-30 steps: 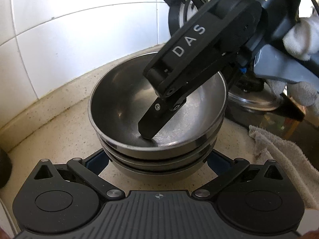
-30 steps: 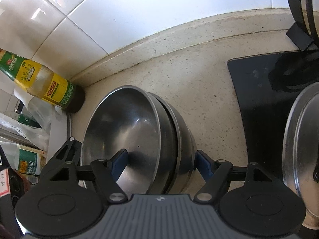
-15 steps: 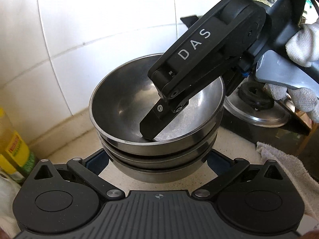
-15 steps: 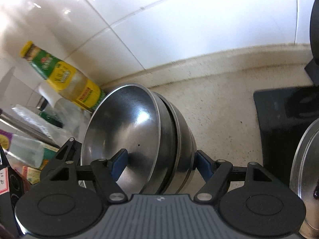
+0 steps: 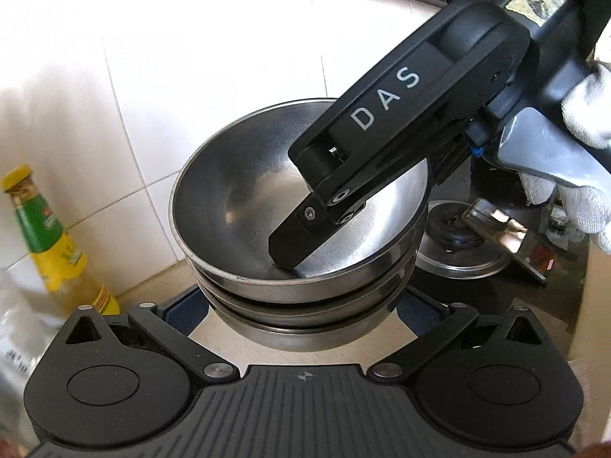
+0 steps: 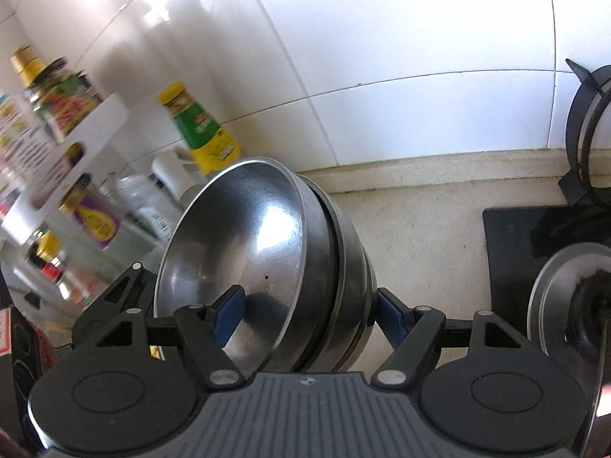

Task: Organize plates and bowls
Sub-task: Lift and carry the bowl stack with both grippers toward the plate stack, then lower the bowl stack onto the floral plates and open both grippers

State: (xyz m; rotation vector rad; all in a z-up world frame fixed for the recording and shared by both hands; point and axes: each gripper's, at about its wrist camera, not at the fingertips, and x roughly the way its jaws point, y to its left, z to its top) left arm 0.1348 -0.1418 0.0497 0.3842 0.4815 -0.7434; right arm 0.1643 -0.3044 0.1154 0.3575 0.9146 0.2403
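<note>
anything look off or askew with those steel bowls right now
Nothing spilled or damaged. The stack of steel bowls is nested evenly, though tipped up off the counter. The right gripper clamps the stack's wall, one finger inside the top bowl, while the left gripper straddles the bottom bowl.

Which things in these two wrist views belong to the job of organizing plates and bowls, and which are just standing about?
Part of the job:
- stack of steel bowls
- right gripper, one finger inside the top bowl, one outside the stack
- left gripper, jaws on either side of the stack's base

Just standing about:
- yellow-capped bottle
- pot lid
- stove grate
- jars on the white rack
</note>
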